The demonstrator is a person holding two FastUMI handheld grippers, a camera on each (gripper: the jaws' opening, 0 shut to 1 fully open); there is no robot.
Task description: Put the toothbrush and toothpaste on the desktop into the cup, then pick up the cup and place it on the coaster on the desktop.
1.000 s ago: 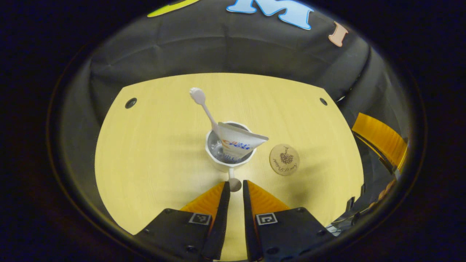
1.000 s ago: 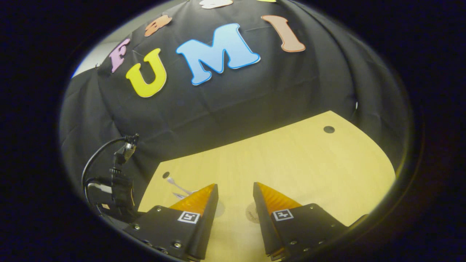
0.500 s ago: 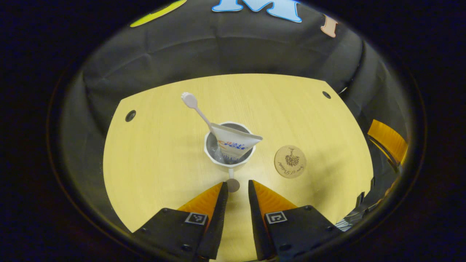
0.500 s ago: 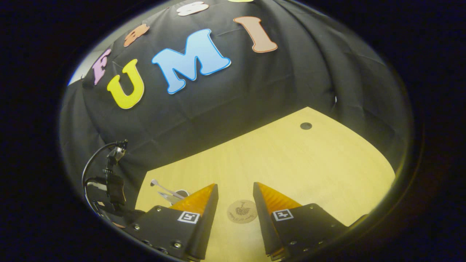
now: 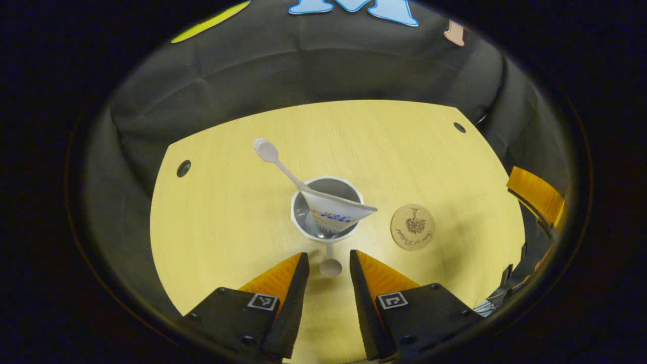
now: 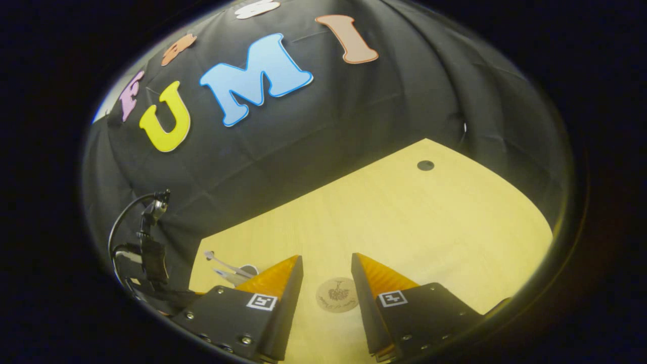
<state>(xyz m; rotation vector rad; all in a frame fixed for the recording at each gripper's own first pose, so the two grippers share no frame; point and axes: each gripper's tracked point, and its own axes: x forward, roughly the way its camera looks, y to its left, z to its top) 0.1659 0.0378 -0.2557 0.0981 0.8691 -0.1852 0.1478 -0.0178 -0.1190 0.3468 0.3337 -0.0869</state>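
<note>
Cup [image 5: 327, 210] standing upright near the middle of the worktop [image 5: 227, 212], white and round-rimmed with a grey inner wall, its thin handle ending in a small knob that points toward the near edge. Toothbrush [image 5: 275, 159] already inside, a pale slender stick leaning out over the rim toward the far left corner, head uppermost. Toothpaste [image 5: 336, 215] inside as well, a soft flattened tube with its broad crimped end fanning above the rim. Coaster [image 5: 413, 226] lying flat just beside the cup on the side toward the right edge, apart from it, a thin tan disc that looks like wood or cork, with a dark plant motif.

Loading step judged complete; step in hand is taking up the cup. Left gripper [image 5: 326, 263] low over the near edge, fingers released and parted, the handle's knob sitting in the gap between them, neither finger seen to touch it. Next move probably calls for easing forward, closing on the handle, lifting level so the leaning contents stay put, then shifting sideways onto the disc.

Right gripper [image 6: 327, 268] held off toward the right edge, fingers spread and empty, coaster seen between them. Worktop smooth, pale yellow wood grain, curved edges.
</note>
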